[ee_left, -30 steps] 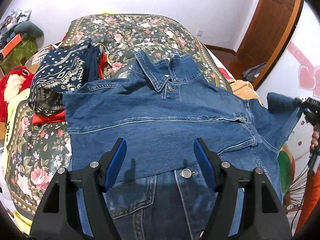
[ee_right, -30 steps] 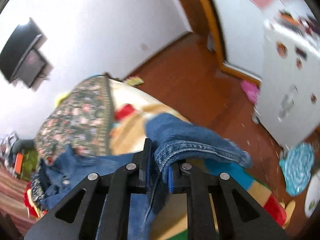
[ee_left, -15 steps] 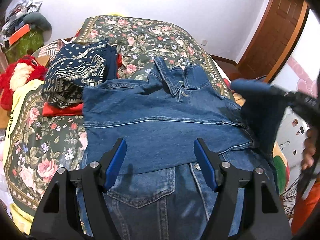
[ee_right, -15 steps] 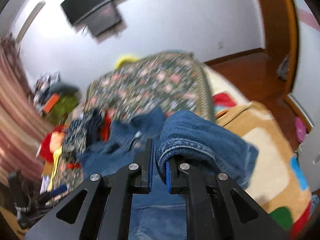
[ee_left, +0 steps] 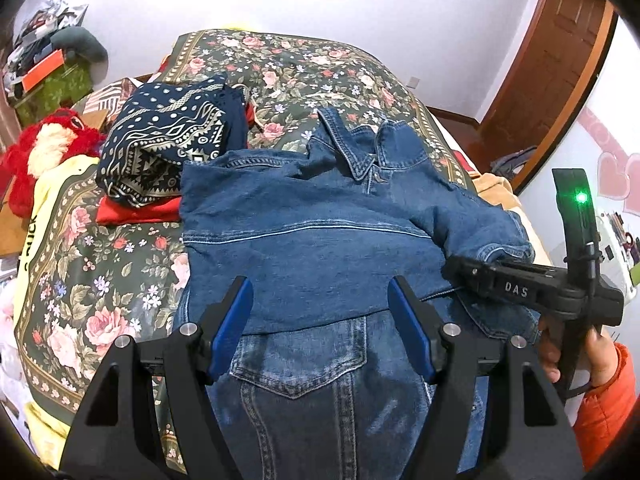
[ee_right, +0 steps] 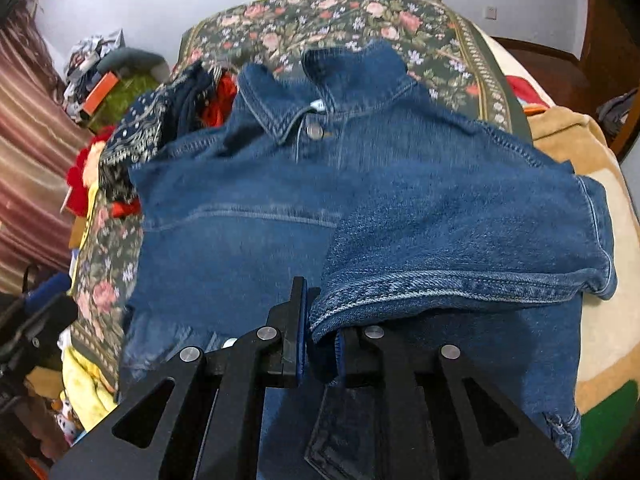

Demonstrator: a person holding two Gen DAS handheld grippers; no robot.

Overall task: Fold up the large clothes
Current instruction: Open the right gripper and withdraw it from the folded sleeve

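Pinching the cuff [ee_right: 320,320] in your nearly shut right gripper [ee_right: 320,344], lay that sleeve [ee_right: 460,232] flat across the jacket [ee_left: 320,248] mid-bed before releasing, while your left gripper [ee_left: 320,328] hovers wide open, empty, nearer.

The letters "DAS" are printed in pale grey on the black body of the right gripper [ee_left: 454,268], which lies across the right side of the denim jacket [ee_left: 320,248]. To the left of the jacket, on the yellow cloth [ee_left: 44,196] at the bed's edge, black letters stand sideways; only "UCK" can be read there. No other text is readable.
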